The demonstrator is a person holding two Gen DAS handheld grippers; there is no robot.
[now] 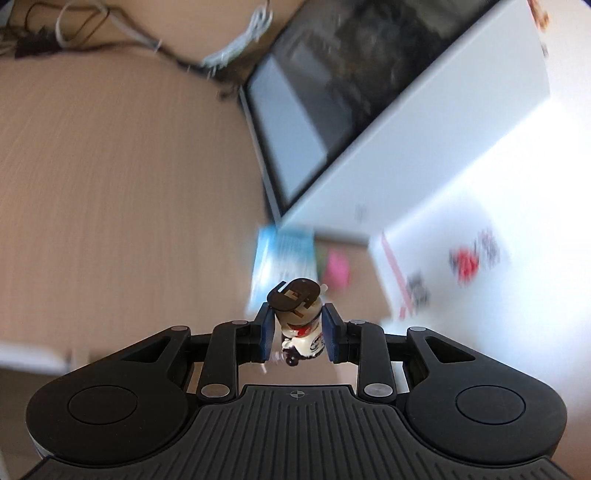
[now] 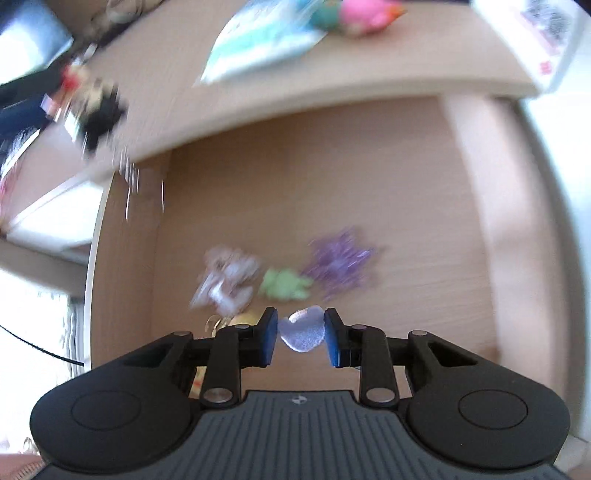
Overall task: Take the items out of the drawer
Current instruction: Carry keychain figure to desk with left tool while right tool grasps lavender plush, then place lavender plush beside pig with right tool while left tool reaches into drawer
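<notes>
Small figurine, white body with red and dark markings and a flat black cap on top, sits clamped between the blue pads of the left gripper. It is held above the wooden desktop, clear of the surface.

Right gripper has its jaws pressed on a pale lavender glittery heart, which fills the gap between the pads. Below it lies the open drawer, wooden floor and side walls. On the drawer floor, just beyond the fingertips: a green soft shape, a purple sparkly piece to its right, a pinkish-white bundle to its left. All three are blurred; what they are cannot be made out. Something yellow peeks out beside the left finger.

On the desktop above the drawer: a light-blue packet, a pink and teal toy touching or just beside it, a white box with red print at the right edge. Left wrist view shows the same packet, a white box, and a dark monitor farther back, cables behind it.
</notes>
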